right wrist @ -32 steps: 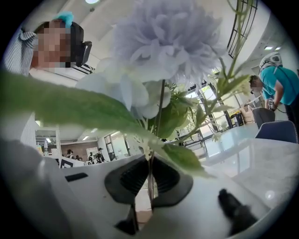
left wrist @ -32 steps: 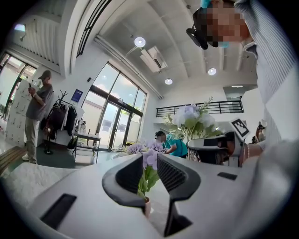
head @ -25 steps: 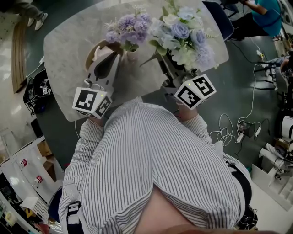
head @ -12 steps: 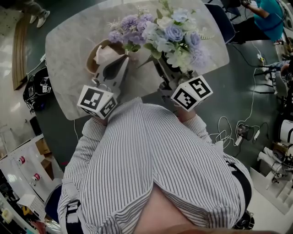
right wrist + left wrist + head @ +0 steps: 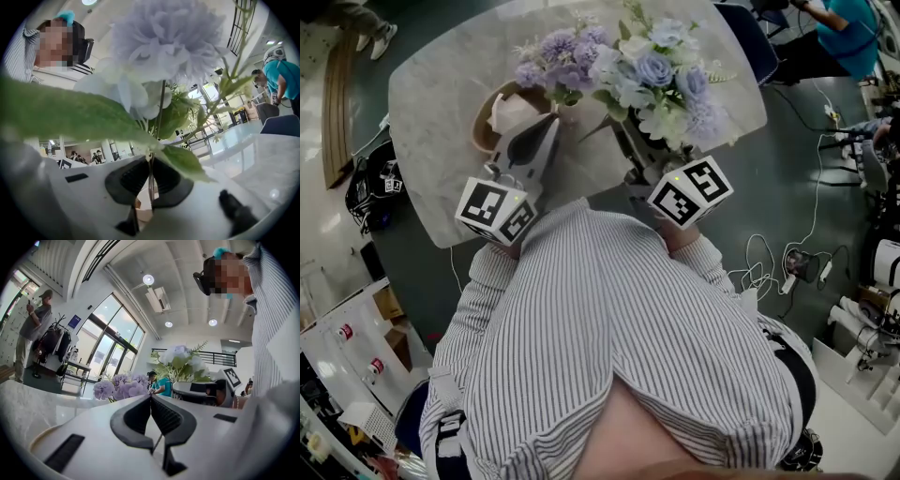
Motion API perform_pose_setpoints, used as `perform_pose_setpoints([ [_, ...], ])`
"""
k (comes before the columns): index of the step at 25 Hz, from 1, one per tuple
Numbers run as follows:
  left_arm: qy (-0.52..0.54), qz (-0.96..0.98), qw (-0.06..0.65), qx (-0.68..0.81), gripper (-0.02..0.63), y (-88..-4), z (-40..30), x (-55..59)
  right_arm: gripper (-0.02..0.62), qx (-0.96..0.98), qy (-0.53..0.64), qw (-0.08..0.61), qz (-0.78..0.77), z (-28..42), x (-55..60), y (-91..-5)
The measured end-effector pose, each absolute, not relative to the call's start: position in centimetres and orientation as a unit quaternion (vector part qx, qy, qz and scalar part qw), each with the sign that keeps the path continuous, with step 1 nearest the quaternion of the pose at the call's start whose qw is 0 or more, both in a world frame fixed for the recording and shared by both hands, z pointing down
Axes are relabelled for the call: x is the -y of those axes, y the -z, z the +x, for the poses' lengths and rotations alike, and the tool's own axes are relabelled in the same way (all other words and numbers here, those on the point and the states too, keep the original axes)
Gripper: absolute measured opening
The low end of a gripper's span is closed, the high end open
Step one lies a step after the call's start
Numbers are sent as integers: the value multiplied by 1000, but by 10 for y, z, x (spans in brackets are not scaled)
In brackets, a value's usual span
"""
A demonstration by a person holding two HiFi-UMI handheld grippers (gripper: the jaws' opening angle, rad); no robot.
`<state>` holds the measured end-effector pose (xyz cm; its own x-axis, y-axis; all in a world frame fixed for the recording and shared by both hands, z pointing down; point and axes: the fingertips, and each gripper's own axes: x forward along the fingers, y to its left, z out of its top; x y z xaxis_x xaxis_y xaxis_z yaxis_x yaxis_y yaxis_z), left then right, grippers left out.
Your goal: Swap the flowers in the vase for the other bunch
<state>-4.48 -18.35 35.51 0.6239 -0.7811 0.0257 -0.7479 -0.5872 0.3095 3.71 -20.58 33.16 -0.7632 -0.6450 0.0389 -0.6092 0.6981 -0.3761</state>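
Observation:
A purple bunch (image 5: pixel 558 58) stands upright on the marble table (image 5: pixel 441 131), and it also shows just beyond the left jaws as purple blooms (image 5: pixel 119 387). My left gripper (image 5: pixel 555 122) points at the foot of that bunch. Its jaws (image 5: pixel 151 398) are shut, and nothing shows between the pads. My right gripper (image 5: pixel 630 141) is shut on the thin stems (image 5: pixel 151 180) of a blue and white bouquet (image 5: pixel 667 77), held right beside the purple bunch. What the purple bunch stands in is hidden by its blooms.
A tan round container with a pale pink inside (image 5: pixel 499 111) sits on the table just left of the left gripper. A dark chair (image 5: pixel 752 37) stands at the table's far right edge. Cables (image 5: pixel 769 267) lie on the floor at the right. A person in teal (image 5: pixel 848 33) is beyond the table.
The left gripper has swung right, from over the tan container towards the foot of the purple bunch. The blue and white bouquet has shifted slightly left, closer to the purple blooms.

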Motion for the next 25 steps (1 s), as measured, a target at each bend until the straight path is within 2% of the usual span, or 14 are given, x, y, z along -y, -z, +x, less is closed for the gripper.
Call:
perform_pose_setpoints([
  [25,44,887,165,429,15,-361,-38,182,29,-919,194,38,-340,38,204,-334],
])
